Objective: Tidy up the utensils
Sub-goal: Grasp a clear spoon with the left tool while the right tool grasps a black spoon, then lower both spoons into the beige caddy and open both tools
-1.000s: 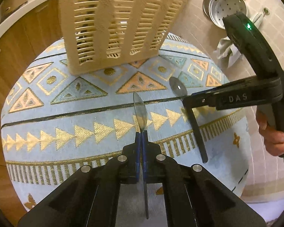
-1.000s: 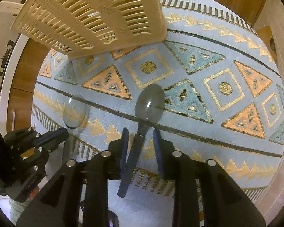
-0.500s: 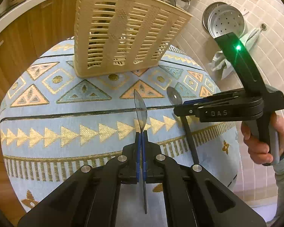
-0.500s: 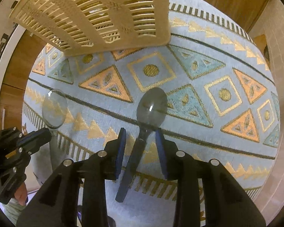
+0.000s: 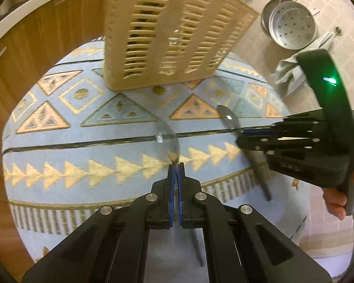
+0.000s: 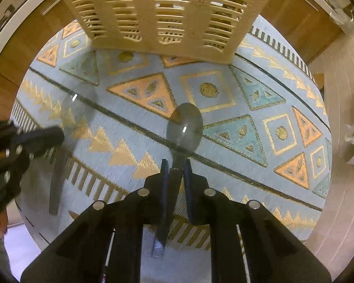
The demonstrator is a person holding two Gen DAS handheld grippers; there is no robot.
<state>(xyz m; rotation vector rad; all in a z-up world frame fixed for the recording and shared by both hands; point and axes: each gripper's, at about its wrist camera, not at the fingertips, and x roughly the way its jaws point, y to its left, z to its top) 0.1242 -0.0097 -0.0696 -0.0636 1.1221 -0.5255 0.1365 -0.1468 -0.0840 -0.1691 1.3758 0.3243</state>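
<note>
— Over the patterned rug (image 5: 59, 141), what stands biggest?
— A beige slotted basket (image 5: 167, 35), upright at the rug's far side.
— And the left gripper (image 5: 175, 167)?
— Its blue pads are pressed nearly together on the neck of a clear spoon (image 5: 168, 139); the bowl points toward the basket.
— The right gripper (image 6: 175, 165)?
— Fingers are narrowly parted, clamped on the handle of a grey spoon (image 6: 184, 127), whose bowl also faces the basket.
— Where are the spoons relative to the basket?
— Both in front of it, well apart from its wall, neither inside.
</note>
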